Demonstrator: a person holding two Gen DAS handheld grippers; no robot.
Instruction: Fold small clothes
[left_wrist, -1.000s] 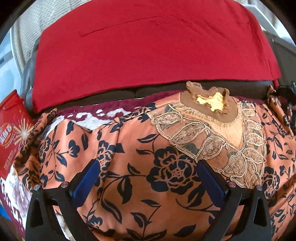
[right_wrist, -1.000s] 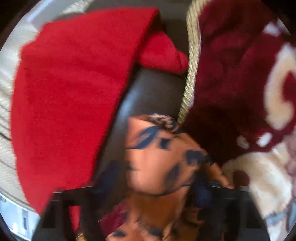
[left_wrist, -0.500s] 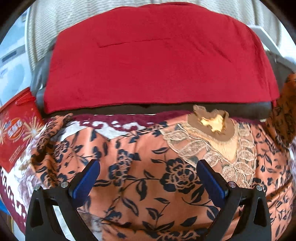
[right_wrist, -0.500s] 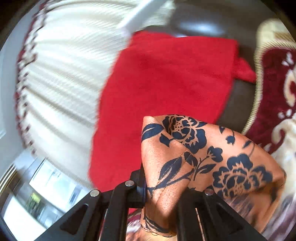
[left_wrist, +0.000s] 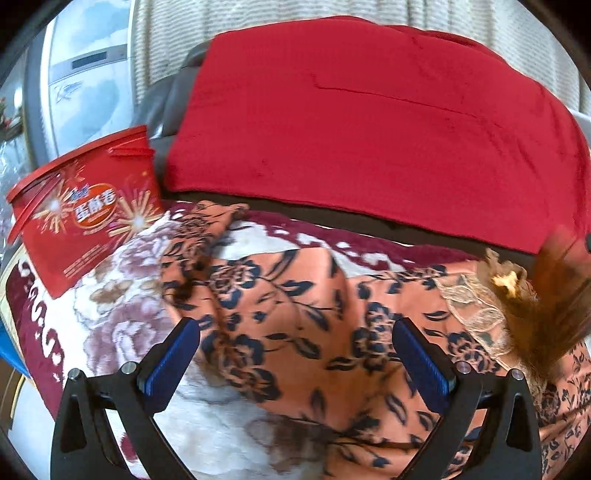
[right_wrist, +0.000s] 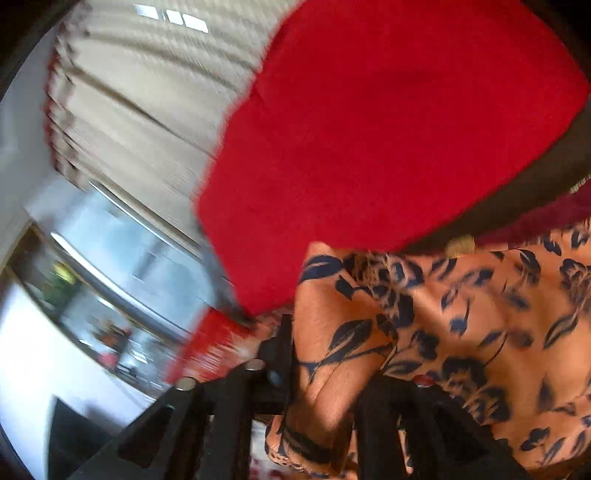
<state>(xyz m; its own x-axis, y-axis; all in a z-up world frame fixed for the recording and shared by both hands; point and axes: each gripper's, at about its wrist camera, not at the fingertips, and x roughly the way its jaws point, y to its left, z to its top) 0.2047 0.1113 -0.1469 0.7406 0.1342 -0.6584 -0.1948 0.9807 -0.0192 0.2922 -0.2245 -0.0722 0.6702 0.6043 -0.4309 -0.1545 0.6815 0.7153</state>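
Observation:
An orange garment with dark blue flowers (left_wrist: 310, 317) lies spread on a patterned maroon and cream blanket (left_wrist: 122, 325). Its lace neckline (left_wrist: 476, 310) is at the right. My left gripper (left_wrist: 295, 354) is open and empty just above the garment's left half. My right gripper (right_wrist: 325, 373) is shut on a fold of the same garment (right_wrist: 461, 317) and holds it lifted. That lifted part shows blurred at the right edge of the left wrist view (left_wrist: 554, 295).
A red cloth (left_wrist: 369, 118) covers the dark sofa back behind the blanket. A red snack bag (left_wrist: 85, 210) stands at the left on the blanket. A cream curtain (right_wrist: 140, 96) and a window are behind the sofa.
My left gripper has swung left, so the neckline now sits at the right and the red bag is in full view. My right gripper has carried the gripped fold up and leftward.

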